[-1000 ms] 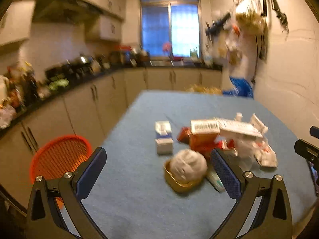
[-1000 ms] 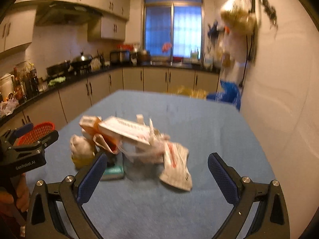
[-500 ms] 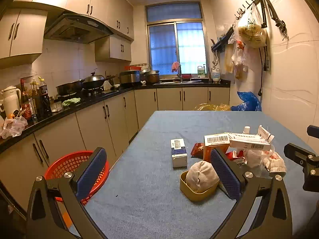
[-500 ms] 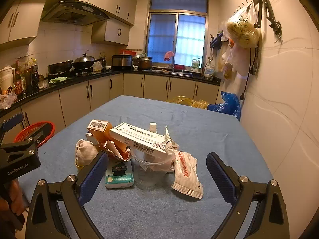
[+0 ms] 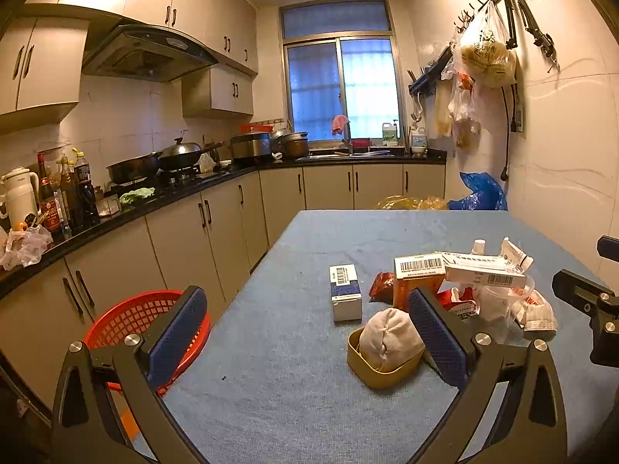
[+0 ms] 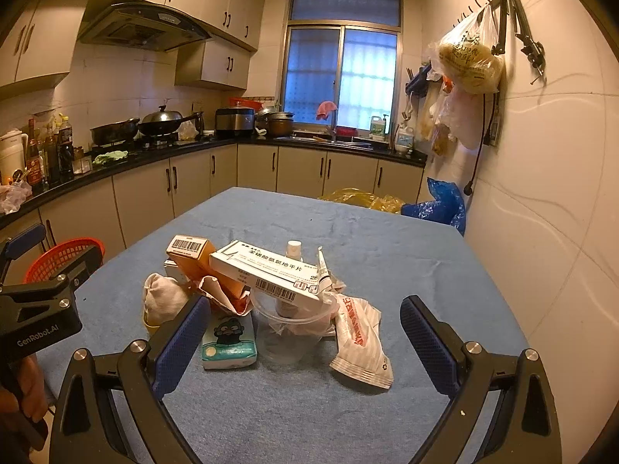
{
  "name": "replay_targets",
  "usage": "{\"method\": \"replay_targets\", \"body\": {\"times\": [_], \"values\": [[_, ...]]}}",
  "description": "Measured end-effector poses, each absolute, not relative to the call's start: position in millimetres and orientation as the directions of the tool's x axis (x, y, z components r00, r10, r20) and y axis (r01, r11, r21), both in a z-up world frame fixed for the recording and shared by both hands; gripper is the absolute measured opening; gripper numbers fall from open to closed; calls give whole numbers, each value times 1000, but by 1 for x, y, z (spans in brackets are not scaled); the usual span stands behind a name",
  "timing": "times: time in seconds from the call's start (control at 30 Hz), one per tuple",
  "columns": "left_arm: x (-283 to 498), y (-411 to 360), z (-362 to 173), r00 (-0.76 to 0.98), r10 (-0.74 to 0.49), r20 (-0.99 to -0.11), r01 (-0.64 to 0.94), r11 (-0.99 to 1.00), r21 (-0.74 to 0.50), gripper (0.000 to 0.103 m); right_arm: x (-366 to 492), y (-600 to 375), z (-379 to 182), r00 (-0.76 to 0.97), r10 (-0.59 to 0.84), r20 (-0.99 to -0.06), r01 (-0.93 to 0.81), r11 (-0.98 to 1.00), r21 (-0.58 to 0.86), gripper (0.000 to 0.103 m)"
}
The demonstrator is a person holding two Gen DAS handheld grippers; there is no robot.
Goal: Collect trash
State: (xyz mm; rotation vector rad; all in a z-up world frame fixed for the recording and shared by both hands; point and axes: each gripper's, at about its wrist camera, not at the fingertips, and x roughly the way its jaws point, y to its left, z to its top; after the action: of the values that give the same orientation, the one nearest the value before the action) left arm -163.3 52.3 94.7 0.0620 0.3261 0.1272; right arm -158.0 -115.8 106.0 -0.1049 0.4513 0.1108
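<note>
A heap of trash lies on the blue table (image 5: 294, 386) (image 6: 387, 239). It holds a yellow tin (image 5: 381, 367) with a crumpled white wad (image 5: 389, 338) (image 6: 162, 297), a blue-and-white small box (image 5: 345, 292), an orange box (image 5: 418, 278) (image 6: 191, 255), a long white carton (image 6: 267, 276) (image 5: 483, 268), a clear plastic cup (image 6: 290, 328), a tissue pack (image 6: 229, 336) and a red-and-white wrapper (image 6: 361, 342). My left gripper (image 5: 305, 336) is open, just short of the tin. My right gripper (image 6: 303, 346) is open in front of the cup. Both are empty.
A red mesh basket (image 5: 139, 317) (image 6: 62, 257) stands on the floor left of the table. Kitchen counters (image 5: 116, 208) run along the left and back walls. The white wall (image 6: 541, 232) borders the table's right side. Bags hang from hooks (image 5: 487, 54).
Both views have steadied from blur and now point slightly higher and further back from the heap. Both grippers stay open and empty.
</note>
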Motion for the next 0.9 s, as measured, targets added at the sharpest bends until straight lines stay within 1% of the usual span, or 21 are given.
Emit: {"method": "replay_targets", "body": {"times": [0.9], "values": [[-158, 49, 89, 931, 127, -342, -99, 990, 98, 103, -148, -116, 99, 876, 94, -473, -140, 988, -62, 100]]}}
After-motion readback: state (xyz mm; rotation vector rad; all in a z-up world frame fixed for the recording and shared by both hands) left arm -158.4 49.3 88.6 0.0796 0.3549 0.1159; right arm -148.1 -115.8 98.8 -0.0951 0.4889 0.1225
